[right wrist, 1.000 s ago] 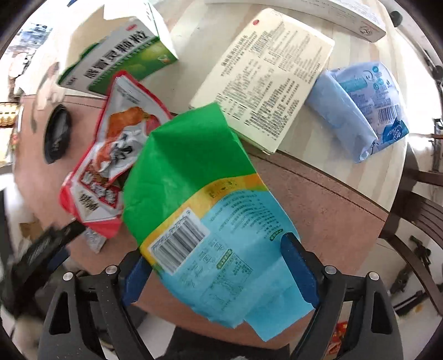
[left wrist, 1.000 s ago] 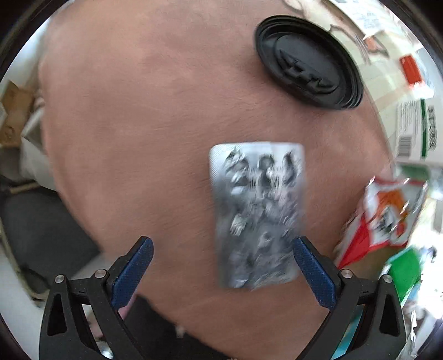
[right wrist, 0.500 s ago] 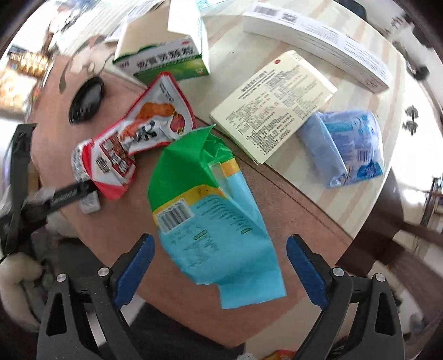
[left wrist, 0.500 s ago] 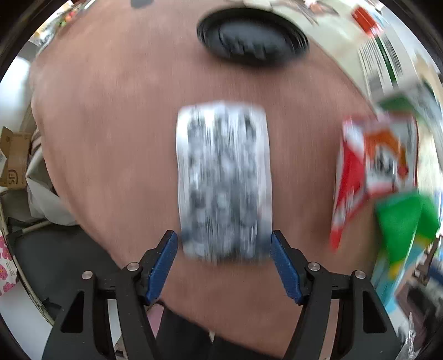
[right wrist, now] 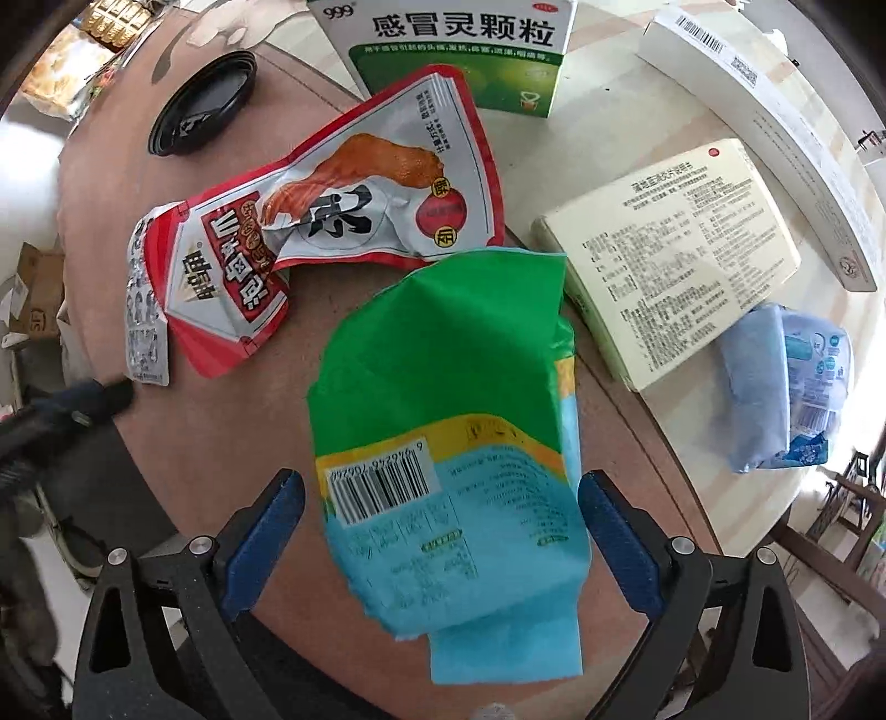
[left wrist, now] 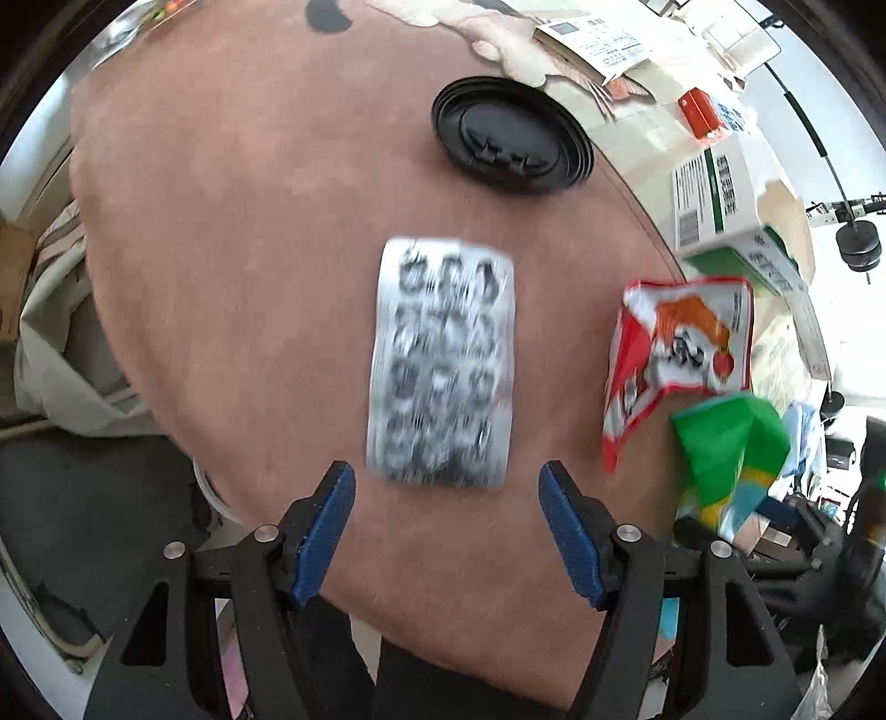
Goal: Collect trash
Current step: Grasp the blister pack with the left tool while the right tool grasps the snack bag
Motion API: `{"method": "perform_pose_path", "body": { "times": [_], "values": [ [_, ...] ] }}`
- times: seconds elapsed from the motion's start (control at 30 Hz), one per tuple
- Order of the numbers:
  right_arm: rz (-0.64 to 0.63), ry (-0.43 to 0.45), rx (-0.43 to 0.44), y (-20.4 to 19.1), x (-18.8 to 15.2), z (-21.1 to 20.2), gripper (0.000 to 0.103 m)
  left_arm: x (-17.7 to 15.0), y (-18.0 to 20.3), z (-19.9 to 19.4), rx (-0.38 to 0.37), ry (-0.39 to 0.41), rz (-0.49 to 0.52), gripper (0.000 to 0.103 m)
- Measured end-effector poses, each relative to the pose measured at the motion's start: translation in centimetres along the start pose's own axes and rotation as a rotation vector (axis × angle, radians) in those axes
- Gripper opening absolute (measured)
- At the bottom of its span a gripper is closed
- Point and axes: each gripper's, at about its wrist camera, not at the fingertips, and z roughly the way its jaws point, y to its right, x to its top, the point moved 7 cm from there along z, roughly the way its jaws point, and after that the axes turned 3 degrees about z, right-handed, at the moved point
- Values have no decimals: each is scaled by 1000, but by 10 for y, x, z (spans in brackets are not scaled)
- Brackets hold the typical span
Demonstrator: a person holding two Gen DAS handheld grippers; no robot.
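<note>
A used silver pill blister lies flat on the brown table mat. My left gripper is open just short of its near edge, empty. A green and blue wrapper lies between the open fingers of my right gripper, which straddles its lower half without pinching it. A red snack packet lies beside it; it also shows in the left wrist view. The blister shows at the left edge of the right wrist view.
A black plastic lid lies further back on the mat. A green and white medicine box, a cream leaflet box, a long white box and a blue tissue pack lie on the pale table beyond.
My left gripper has drawn back a little from the blister and its fingers stand slightly wider. My right gripper has dropped down over the green wrapper, which now fills the space between its fingers.
</note>
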Motion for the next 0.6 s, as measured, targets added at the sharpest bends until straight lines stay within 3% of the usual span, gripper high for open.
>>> {"method": "perform_pose_path", "body": {
  "times": [0.13,0.27,0.37,0.47,0.6],
  "values": [
    [62,1,9,7,2,7,93,33,-2,29,39,-70,19,66],
    [109,2,28,9,4,8,92,54,4,45,91,-73,44,70],
    [128,-5,31,23,-3,1,92,50,26,53,150,-76,57,71],
    [143,-9,29,24,-6,4,90,50,38,52,157,-54,49,70],
    [161,2,44,31,-9,1,86,5,28,55,180,-41,58,64]
  ]
}}
